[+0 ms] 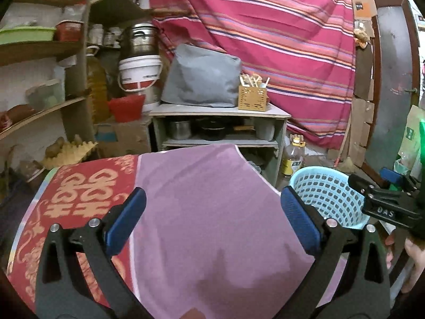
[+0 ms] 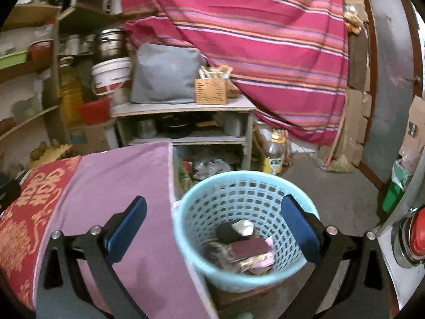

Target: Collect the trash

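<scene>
A light blue plastic basket [image 2: 239, 176] stands beside the pink-clothed table [image 2: 127, 186]. Inside it lies trash: a black and silver object [image 2: 236, 230], a maroon piece [image 2: 249, 247] and crumpled wrappers [image 2: 255, 264]. My right gripper [image 2: 215, 207] hangs open above the basket's rim, with nothing between its blue pads. In the left wrist view my left gripper [image 1: 212, 207] is open over the pink cloth [image 1: 212, 199], also with nothing in it. The basket [image 1: 329, 196] shows to its right, and the right gripper [image 1: 372, 180] reaches in over the basket's far side.
A red patterned cloth [image 1: 79, 199] covers the table's left part. Behind stands a grey shelf unit [image 1: 220, 114] with pots, an oil bottle [image 1: 292, 156] on the floor, and a striped hanging cloth [image 1: 265, 40]. Cluttered shelves [image 1: 39, 53] fill the left. A hand [image 1: 414, 260] shows at right.
</scene>
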### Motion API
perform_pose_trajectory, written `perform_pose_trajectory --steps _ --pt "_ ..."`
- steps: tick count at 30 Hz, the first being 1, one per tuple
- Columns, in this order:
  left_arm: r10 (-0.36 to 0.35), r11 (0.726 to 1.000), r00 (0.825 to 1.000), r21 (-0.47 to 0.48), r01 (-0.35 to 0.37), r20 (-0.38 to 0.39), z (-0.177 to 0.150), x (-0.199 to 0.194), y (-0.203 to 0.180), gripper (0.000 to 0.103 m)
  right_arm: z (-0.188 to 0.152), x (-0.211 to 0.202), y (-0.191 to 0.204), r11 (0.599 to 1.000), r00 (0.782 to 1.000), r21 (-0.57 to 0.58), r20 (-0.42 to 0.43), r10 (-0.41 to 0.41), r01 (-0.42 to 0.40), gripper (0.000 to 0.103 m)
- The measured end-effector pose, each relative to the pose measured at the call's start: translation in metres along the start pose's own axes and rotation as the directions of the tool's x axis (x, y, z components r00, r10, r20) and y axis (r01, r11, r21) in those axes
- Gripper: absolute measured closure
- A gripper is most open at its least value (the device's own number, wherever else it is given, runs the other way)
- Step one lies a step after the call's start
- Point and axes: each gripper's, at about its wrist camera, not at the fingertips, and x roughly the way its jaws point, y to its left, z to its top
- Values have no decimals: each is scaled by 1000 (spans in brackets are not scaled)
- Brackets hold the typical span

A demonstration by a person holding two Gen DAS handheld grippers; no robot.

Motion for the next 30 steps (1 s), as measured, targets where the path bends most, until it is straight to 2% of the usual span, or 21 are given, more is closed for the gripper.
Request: perform_pose_trajectory --steps 9,15,22,30 --pt "78 997 997 1 -78 -24 -51 -44 50 5 -44 -56 61 995 994 -26 36 100 -99 4" --pt "140 990 990 -16 -140 -9 -79 -65 81 5 -61 -75 98 990 988 -76 81 128 -122 4" --pt "177 983 984 -52 -178 -15 -96 -67 105 5 -73 -76 120 989 986 -89 109 125 -115 4" --pt "154 985 988 -76 -155 -20 -104 -64 112 5 -80 -68 131 987 985 -97 100 137 -128 4"
